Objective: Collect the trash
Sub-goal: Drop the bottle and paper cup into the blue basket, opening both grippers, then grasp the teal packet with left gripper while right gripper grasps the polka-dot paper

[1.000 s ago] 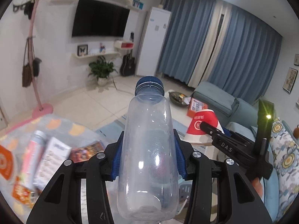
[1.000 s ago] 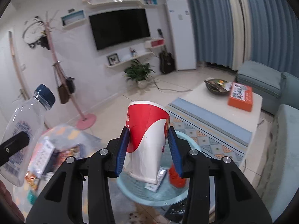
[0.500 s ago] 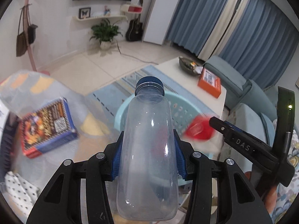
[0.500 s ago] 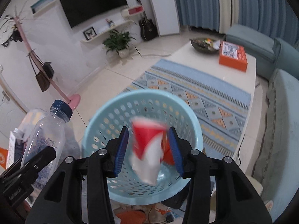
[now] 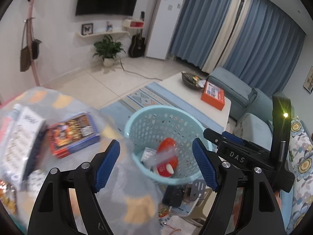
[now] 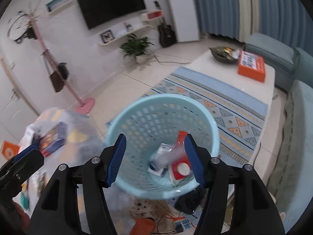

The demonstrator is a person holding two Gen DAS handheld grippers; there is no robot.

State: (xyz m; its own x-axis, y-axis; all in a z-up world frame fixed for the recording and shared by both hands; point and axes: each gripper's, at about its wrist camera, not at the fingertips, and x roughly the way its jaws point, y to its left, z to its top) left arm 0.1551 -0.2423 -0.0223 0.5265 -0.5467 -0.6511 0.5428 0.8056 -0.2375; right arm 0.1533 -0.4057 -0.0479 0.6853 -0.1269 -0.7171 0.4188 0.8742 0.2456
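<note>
Trash first: the red paper cup [image 6: 181, 168] lies on its side at the bottom of the light blue basket [image 6: 125, 117], white base facing up, and the clear plastic bottle [image 6: 168, 154] sits blurred just beside it, over some white packaging [image 6: 160, 150] down there. From the left wrist view, same story: red cup [image 5: 167, 162], a smeared streak of clear bottle [image 5: 163, 155] across it, all inside the perforated basket [image 5: 140, 117].

Left gripper [image 5: 156, 164] hangs above the basket, jaws spread wide with nothing between the blue pads [image 5: 106, 164]; they have just been opening, and the bottle is clear of them. Right gripper [image 6: 155, 159] is over the basket mouth too, its jaws likewise just opened and parted, with the cup below and free of the pads [image 6: 115, 159]. The cup's edge does sit close to the right pad in that view, though with the blur it looks to be down in the basket and not touching.

Left of the basket, a table under a translucent patterned cover [image 5: 64, 101] carries a colourful boxed pack [image 5: 73, 135] and a white carton [image 5: 23, 133], both soft with motion. The right gripper's black body [image 5: 244, 154] shows at the right edge of the left view. Beyond the basket, a patterned rug [image 6: 225, 101], a low white coffee table [image 6: 270, 74] with an orange box [image 6: 251, 68] and a dark bowl [image 6: 223, 55].
</note>
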